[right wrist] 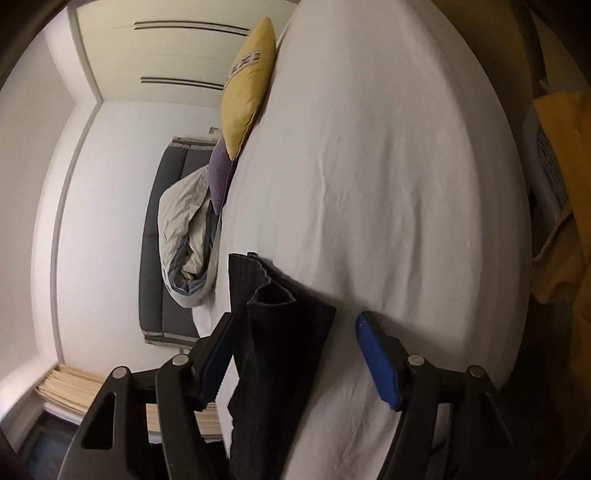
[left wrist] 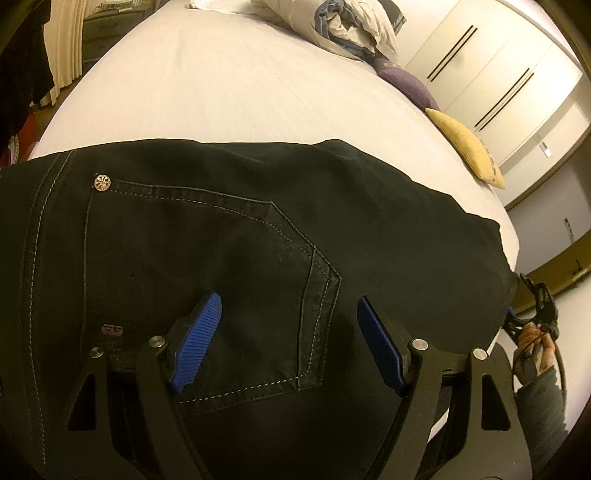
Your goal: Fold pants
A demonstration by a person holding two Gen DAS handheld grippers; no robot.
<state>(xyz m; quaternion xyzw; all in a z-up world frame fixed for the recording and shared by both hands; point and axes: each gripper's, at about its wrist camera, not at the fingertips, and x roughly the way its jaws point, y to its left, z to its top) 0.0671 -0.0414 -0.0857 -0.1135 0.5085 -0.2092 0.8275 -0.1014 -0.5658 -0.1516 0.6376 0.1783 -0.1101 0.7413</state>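
Observation:
Black pants (left wrist: 221,236) lie on the white bed (left wrist: 229,85), back pocket up, with a metal rivet at the upper left. My left gripper (left wrist: 288,317) is open and hovers just over the pocket, blue pads (left wrist: 197,341) apart. In the right wrist view the leg ends of the pants (right wrist: 273,325) lie between the blue pads (right wrist: 375,354) of my right gripper (right wrist: 295,325), which is open around the cuffs at the bed's edge. The right gripper also shows in the left wrist view (left wrist: 532,314), held by a hand at the far right.
A yellow cushion (left wrist: 465,147) and a purple cushion (left wrist: 406,85) lie along the bed's right edge. A crumpled duvet (left wrist: 354,26) sits at the head end. White wardrobe doors (left wrist: 498,74) stand beyond. In the right wrist view a yellow cloth (right wrist: 557,192) lies over something at the right.

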